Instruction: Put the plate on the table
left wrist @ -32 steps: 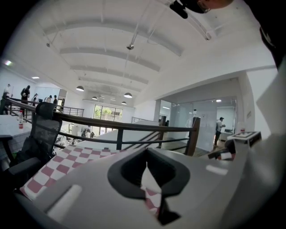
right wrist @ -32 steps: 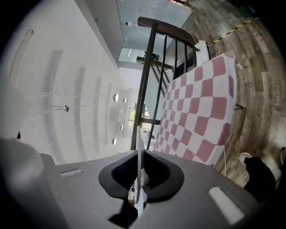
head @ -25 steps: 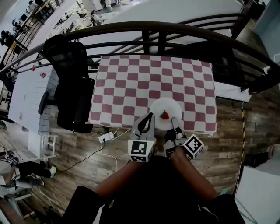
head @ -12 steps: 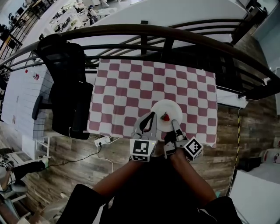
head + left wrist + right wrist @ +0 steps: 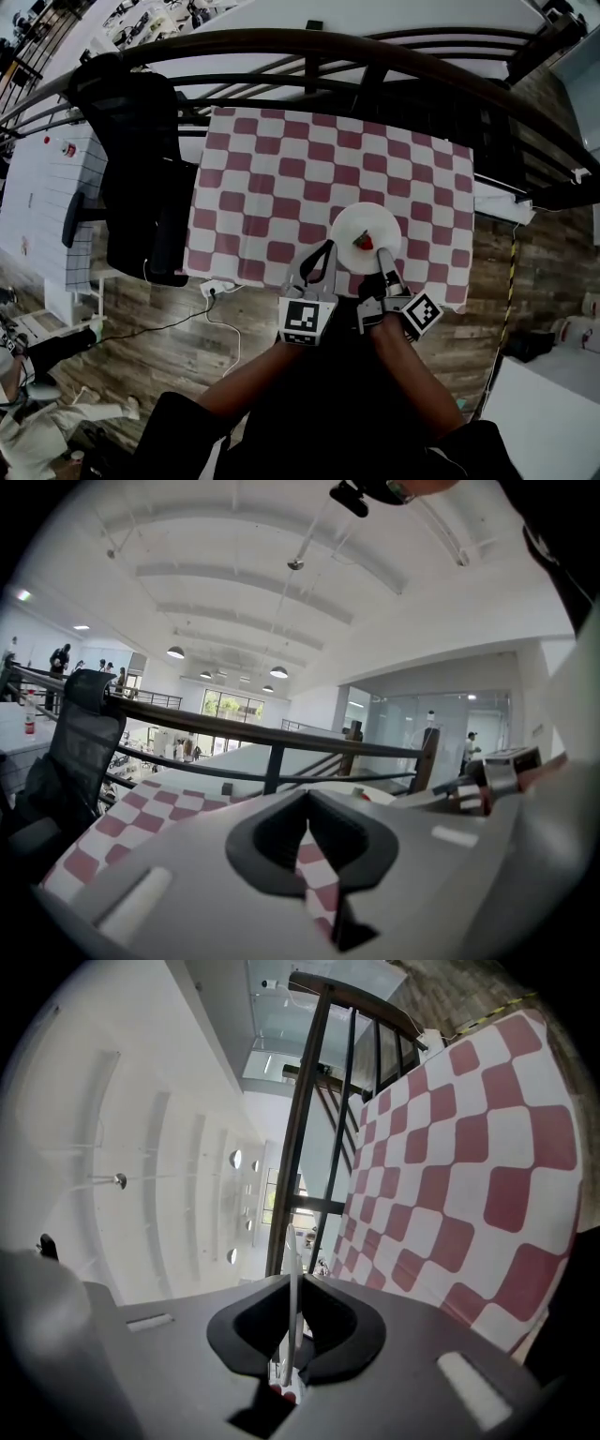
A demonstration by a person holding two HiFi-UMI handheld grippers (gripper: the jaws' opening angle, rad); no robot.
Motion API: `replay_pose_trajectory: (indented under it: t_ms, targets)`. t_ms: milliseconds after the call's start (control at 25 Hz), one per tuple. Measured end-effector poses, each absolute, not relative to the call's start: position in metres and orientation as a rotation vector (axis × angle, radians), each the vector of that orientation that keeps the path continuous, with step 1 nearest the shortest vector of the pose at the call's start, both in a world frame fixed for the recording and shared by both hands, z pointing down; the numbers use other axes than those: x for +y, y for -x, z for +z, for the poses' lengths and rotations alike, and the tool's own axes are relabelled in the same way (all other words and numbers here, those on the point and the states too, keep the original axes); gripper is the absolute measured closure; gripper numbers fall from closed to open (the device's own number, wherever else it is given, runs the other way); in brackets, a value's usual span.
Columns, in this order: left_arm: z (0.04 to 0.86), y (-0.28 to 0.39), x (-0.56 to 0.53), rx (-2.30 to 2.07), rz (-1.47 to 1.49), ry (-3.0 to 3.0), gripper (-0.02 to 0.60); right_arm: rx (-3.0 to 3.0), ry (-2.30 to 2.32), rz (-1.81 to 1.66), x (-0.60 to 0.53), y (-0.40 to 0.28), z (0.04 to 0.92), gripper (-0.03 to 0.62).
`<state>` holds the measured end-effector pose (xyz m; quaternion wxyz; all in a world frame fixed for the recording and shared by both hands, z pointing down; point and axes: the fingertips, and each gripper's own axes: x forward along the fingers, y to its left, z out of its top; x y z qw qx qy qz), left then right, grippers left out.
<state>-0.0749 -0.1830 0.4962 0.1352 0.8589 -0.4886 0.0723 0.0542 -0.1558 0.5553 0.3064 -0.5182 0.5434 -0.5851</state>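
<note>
A white plate with a small red strawberry on it is over the near right part of the red-and-white checkered table. My right gripper is shut on the plate's near rim. In the right gripper view the plate shows edge-on between the jaws. My left gripper is just left of the plate, shut and holding nothing. In the left gripper view the plate lies ahead to the right. Whether the plate touches the cloth I cannot tell.
A black office chair stands at the table's left side. A dark curved railing runs behind the table. A power strip with cables lies on the wooden floor near the table's front left corner.
The plate and my right gripper have moved a little farther in over the table. My left gripper has kept its place beside them.
</note>
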Motion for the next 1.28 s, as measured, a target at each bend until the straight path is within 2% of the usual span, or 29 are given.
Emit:
replay_pose_trajectory:
  t_ms: [520, 840, 1280]
  targets:
    - [0.491, 0.095, -0.234, -1.583, 0.233, -2.469, 0.572, 1.558, 1.287, -1.543, -0.231, -0.049, 0.573, 0.576]
    - [0.509, 0.085, -0.26, -1.552, 0.303, -2.451, 0.572, 1.749, 1.232, -1.45, -0.269, -0.055, 0.616, 0.576]
    - [0.534, 0.088, -0.276, -1.513, 0.371, -2.425, 0.572, 1.82, 1.17, -1.519, -0.305, -0.053, 0.697, 0.572]
